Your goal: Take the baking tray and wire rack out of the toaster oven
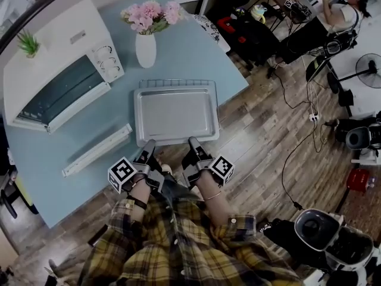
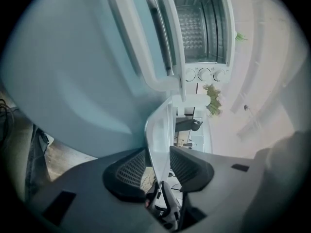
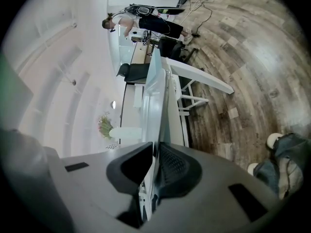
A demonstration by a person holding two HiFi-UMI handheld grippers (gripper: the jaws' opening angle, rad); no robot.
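Note:
The silver baking tray (image 1: 175, 115) lies flat on the blue table (image 1: 196, 52), close to its near edge. The wire rack (image 1: 176, 83) peeks out from under the tray's far side. The white toaster oven (image 1: 59, 82) stands at the left with its door (image 2: 155, 42) down. My left gripper (image 1: 147, 145) is at the tray's near rim (image 2: 160, 130); its jaws stand apart with the rim between them and gaps beside it. My right gripper (image 1: 193, 143) is shut on the same rim (image 3: 154, 96), further right.
A white vase of pink flowers (image 1: 146, 46) stands just behind the tray. A long white strip (image 1: 98, 151) lies on the table left of the tray. A small plant (image 1: 28, 42) sits on the oven. A person (image 1: 339, 11) works far right, by a fan (image 1: 372, 70).

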